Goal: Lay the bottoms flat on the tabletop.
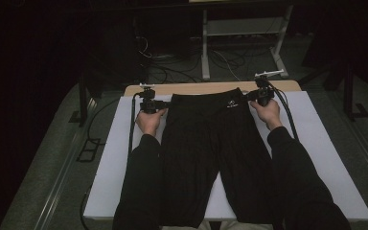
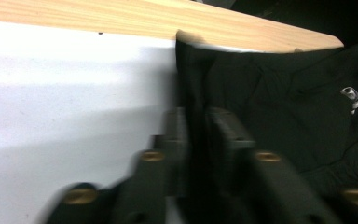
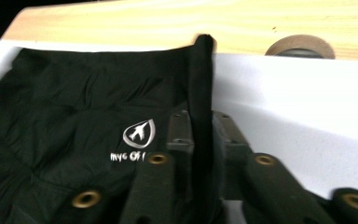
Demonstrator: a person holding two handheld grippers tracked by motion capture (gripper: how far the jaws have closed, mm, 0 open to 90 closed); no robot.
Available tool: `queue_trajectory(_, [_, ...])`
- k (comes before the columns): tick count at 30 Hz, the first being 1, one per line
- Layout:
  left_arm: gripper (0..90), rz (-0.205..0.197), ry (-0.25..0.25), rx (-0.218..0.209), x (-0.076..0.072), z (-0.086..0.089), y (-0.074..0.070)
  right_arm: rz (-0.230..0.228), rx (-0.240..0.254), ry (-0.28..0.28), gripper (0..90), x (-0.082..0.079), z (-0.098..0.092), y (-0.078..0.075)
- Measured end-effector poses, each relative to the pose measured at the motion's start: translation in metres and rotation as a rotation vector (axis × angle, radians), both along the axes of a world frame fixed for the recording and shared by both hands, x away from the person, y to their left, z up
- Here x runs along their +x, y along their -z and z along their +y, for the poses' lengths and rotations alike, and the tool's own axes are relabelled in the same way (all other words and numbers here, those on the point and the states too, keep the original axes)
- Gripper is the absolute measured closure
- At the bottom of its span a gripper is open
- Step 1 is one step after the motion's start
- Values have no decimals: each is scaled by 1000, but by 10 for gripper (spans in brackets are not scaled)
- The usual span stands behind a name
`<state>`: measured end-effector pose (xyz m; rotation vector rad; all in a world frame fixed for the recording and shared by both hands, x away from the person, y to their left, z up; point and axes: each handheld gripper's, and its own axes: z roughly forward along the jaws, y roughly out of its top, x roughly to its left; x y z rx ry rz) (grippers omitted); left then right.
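A pair of black pants (image 1: 206,143) lies flat on the white mat (image 1: 316,158), waistband at the far end and legs toward me. A small white logo (image 3: 137,135) sits near the waistband's right corner. My left gripper (image 1: 162,105) is at the waistband's left corner; in the left gripper view its jaws (image 2: 196,126) pinch the fabric edge (image 2: 191,70). My right gripper (image 1: 250,97) is at the right corner, and its jaws (image 3: 200,128) press on an upright fold of the waistband (image 3: 203,70).
The mat covers a wooden table whose bare far edge (image 1: 211,88) shows beyond the waistband. A round hole (image 3: 300,46) is cut in the wood near the right corner. Cables and a white metal frame (image 1: 244,33) stand on the dark floor behind.
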<state>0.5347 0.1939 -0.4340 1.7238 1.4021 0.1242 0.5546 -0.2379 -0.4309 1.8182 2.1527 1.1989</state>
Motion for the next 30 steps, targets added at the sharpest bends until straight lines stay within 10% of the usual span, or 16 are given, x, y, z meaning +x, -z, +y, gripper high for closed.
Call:
queue_trajectory(6, [353,-93,16,-32,-16,3,-14,-67,-45,-35,491,-16,1,-6])
queue_trajectory(15, [4,-204,92,-45,-43,6,-34,-153,16,-137,61,-49,-17,-22])
queue_trajectory(30, [0,-279,176,-10,-99,8,-39,-261,7,-191,0,-118,-33,-34])
